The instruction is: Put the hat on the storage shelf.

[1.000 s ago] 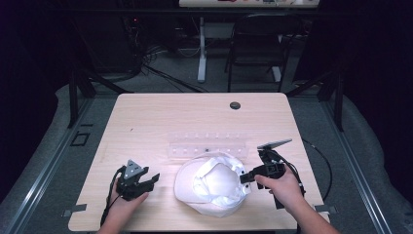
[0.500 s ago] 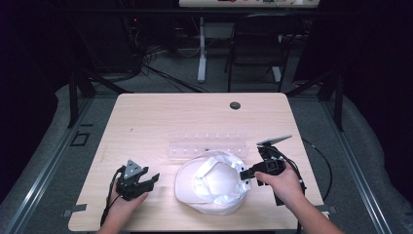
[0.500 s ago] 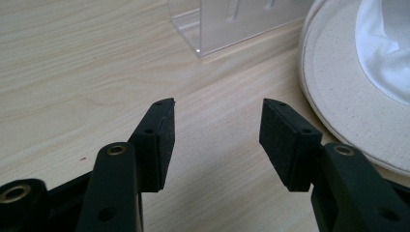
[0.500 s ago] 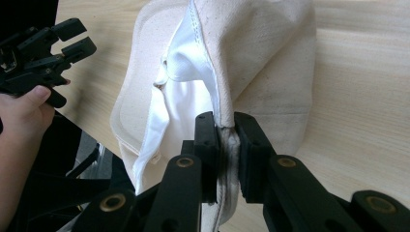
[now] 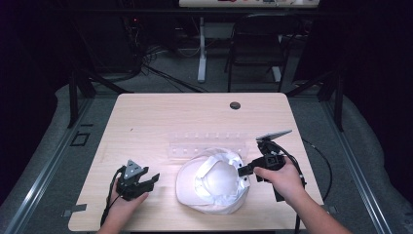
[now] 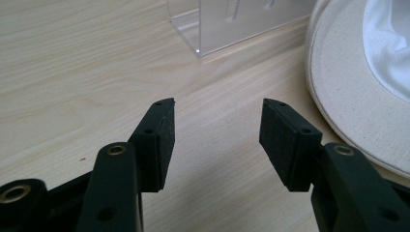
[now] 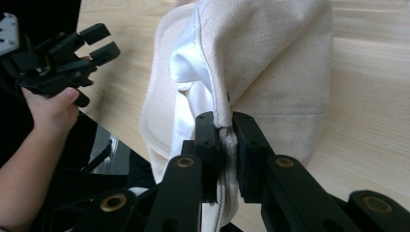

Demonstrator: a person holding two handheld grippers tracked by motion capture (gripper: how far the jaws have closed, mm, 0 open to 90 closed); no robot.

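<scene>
The table [image 5: 146,122] is a light wood surface with a small dark round fitting [image 5: 235,105] near its far edge. Beyond the table stand a chair [image 5: 258,44] and a white post [image 5: 201,48] on a dark floor with cables.

The hat [image 5: 214,181] is the largest item on the table. It is cream canvas with a white lining, and it lies in the near middle of the table, between the two grippers. In the right gripper view the hat [image 7: 270,63] is folded, with the lining exposed on one side and the canvas on the other. In the left gripper view the stitched brim [image 6: 348,87] lies flat on the wood at the right side.

A clear plastic rack [image 5: 207,145] lies just behind the hat, long side running across the table. Its corner [image 6: 232,24] appears in the left gripper view, standing on the wood near the brim.

The right gripper [image 5: 243,170] is at the right edge of the hat, held in the right hand [image 5: 282,179]. Its jaws are clamped together on a seamed edge of the hat; in the right gripper view [image 7: 225,154] the fabric is pinched between the two pads.

The left gripper [image 5: 152,179] is held in the left hand [image 5: 124,202] near the front left of the table, apart from the hat. Its jaws stand wide apart with nothing between them [image 6: 215,140], just above bare wood.
</scene>
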